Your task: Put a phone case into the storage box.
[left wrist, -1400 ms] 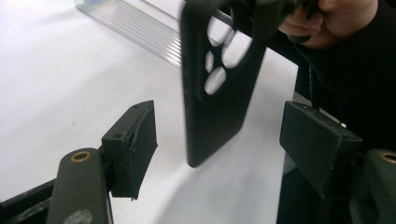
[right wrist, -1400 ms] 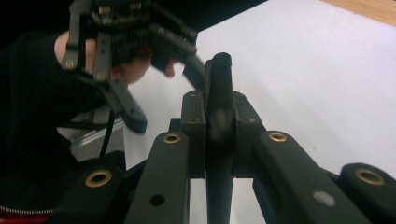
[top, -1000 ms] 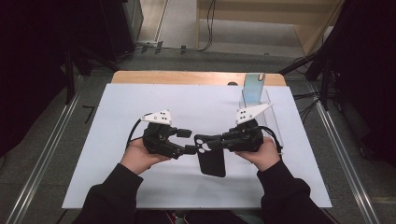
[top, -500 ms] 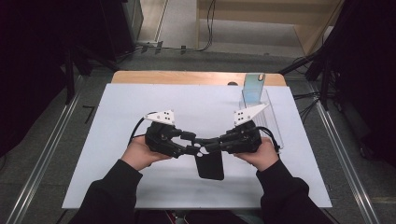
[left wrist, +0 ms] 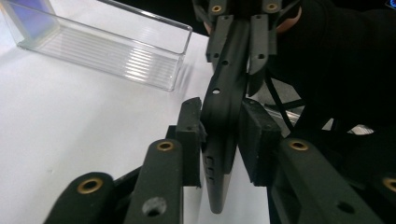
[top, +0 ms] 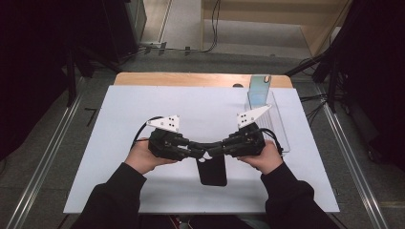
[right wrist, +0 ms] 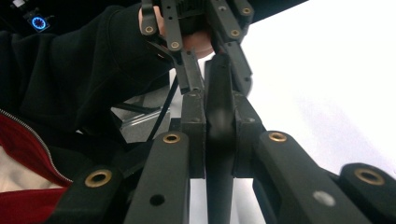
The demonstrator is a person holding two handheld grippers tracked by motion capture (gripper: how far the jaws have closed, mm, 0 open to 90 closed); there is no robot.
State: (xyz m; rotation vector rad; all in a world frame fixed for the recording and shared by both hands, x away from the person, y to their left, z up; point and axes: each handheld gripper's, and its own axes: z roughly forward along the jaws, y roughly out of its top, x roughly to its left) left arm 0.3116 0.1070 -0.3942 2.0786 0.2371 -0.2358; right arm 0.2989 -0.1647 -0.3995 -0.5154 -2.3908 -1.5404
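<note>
A flat black phone case (top: 213, 172) hangs over the white mat in the high view, between the person's two hands. My left gripper (top: 202, 153) comes in from the left and my right gripper (top: 214, 151) from the right, and both meet at the case's top edge. The left gripper view shows the case (left wrist: 223, 107) edge-on, with my left gripper (left wrist: 222, 140) shut on it and the right gripper (left wrist: 238, 39) clamped farther along. In the right gripper view my right gripper (right wrist: 219, 126) is shut on the case (right wrist: 218, 93), with the left gripper (right wrist: 210, 51) beyond it.
A clear plastic tray (top: 277, 125) lies at the mat's right side, with a bluish panel (top: 258, 90) standing upright at its far end. In the left gripper view the tray (left wrist: 140, 56) lies at the upper left. The white mat (top: 143, 109) covers a wooden table.
My left gripper has moved right to the case's top edge and shut on it. The right gripper has kept its hold, and the case has shifted slightly.
</note>
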